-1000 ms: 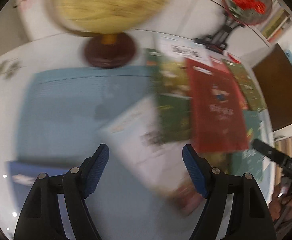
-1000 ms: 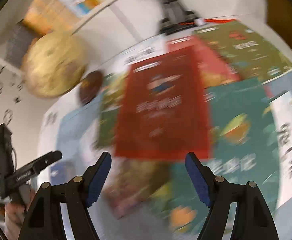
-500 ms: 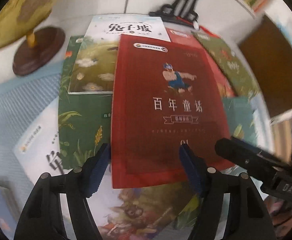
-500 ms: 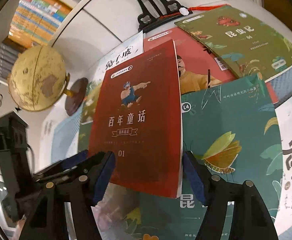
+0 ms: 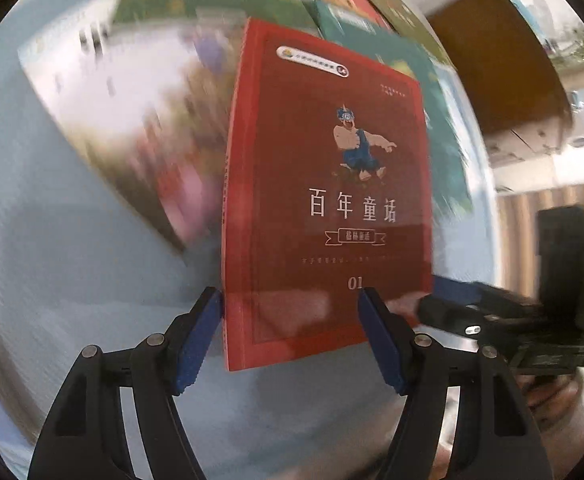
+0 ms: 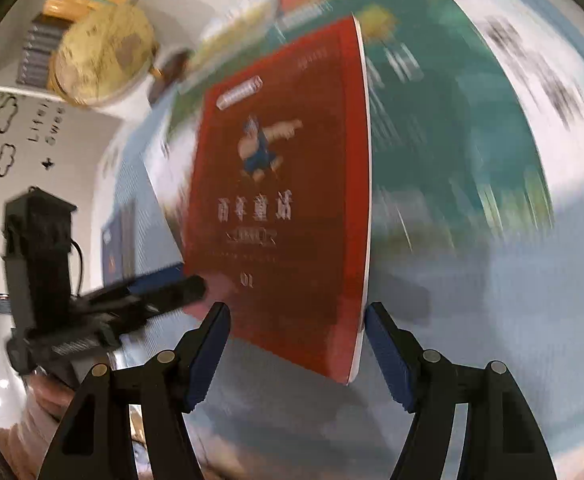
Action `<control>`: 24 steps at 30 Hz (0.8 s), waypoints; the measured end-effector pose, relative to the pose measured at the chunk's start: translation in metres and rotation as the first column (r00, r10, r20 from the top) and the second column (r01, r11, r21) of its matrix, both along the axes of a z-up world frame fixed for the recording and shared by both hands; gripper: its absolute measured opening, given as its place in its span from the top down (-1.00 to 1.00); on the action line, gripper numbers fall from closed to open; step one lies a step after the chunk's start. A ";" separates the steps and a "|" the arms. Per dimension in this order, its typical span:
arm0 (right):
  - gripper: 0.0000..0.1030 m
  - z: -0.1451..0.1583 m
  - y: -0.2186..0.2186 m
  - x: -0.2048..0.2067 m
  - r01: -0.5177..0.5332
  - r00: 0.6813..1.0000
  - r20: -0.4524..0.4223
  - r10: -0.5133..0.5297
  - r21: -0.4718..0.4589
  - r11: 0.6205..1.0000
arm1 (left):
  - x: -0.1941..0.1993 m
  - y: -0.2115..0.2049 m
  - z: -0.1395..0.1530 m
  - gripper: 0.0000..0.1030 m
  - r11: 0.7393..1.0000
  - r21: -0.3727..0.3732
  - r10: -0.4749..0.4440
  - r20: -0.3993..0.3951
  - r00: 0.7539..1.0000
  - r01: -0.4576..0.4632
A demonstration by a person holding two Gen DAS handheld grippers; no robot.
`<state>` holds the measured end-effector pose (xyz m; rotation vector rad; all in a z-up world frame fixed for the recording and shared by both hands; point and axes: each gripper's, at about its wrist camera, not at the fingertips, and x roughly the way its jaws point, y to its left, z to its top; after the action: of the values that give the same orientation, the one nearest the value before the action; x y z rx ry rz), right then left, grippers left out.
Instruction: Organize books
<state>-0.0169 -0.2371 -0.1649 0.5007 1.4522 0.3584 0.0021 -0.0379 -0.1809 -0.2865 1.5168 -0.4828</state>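
Note:
The red book (image 5: pixel 327 200), with a white title and a small cartoon figure on its cover, hangs tilted above the blue mat (image 5: pixel 72 280), clear of the pile. My left gripper (image 5: pixel 290 312) is open. Its left pad (image 5: pixel 202 332) presses the spine and its right finger lies over the cover. My right gripper (image 6: pixel 295 320) is open too, with its right pad (image 6: pixel 383 344) against the page edge of the red book (image 6: pixel 284 200). The book is squeezed between the two grippers. The right gripper (image 5: pixel 491 320) and the left gripper (image 6: pixel 132 292) each show in the other's view.
Several other books lie spread behind, blurred: a teal one (image 6: pixel 431 140), a white one (image 6: pixel 531 80), another white one (image 5: pixel 112 100). A dark blue book (image 6: pixel 118 244) lies at the mat's left. A yellow globe (image 6: pixel 100 56) stands at the back left. A brown panel (image 5: pixel 499 60) is at the right.
The red book lay on top of the pile with my grippers closing in on its two sides. It has come up off the pile and travels with both grippers toward the near mat.

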 end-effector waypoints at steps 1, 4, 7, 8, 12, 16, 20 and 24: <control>-0.33 -0.004 -0.005 -0.013 0.002 1.000 -0.017 -0.002 0.005 1.000 | -0.008 0.001 -0.003 -0.25 0.999 -0.038 0.001 -0.018 1.000 -0.002; -0.23 -0.015 -0.025 -0.037 0.043 0.999 -0.028 -0.042 0.061 0.997 | -0.009 0.009 -0.014 0.00 0.994 -0.094 0.044 -0.059 0.997 -0.049; -0.19 -0.021 -0.042 -0.036 0.071 0.997 -0.019 -0.069 0.139 0.988 | 0.002 0.016 -0.021 0.01 0.982 -0.170 0.064 -0.099 0.993 -0.080; -0.19 -0.022 -0.045 -0.032 0.076 0.997 -0.011 -0.076 0.159 0.984 | 0.004 0.017 -0.021 0.02 0.981 -0.178 0.057 -0.102 0.993 -0.074; -0.06 -0.022 -0.048 -0.021 0.045 0.998 0.029 -0.051 0.173 0.984 | 0.011 0.012 -0.023 0.04 0.983 -0.182 0.022 -0.085 0.996 -0.037; 0.28 -0.028 -0.054 -0.011 0.058 0.998 0.005 -0.060 0.188 0.980 | 0.017 0.012 -0.021 0.05 0.980 -0.192 0.045 -0.059 0.997 -0.056; 0.39 -0.037 -0.062 -0.005 0.107 0.994 -0.038 -0.101 0.243 0.964 | 0.028 0.018 -0.023 0.09 0.969 -0.233 0.071 -0.065 0.995 -0.085; 0.39 -0.037 -0.064 -0.005 0.104 0.995 -0.038 -0.097 0.250 0.963 | 0.035 0.029 -0.030 0.10 0.956 -0.274 0.077 -0.102 0.992 -0.103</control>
<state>-0.0221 -0.3012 -0.2017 0.7834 1.4064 0.4596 0.0368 -0.0086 -0.2106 -0.6025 1.5150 -0.6189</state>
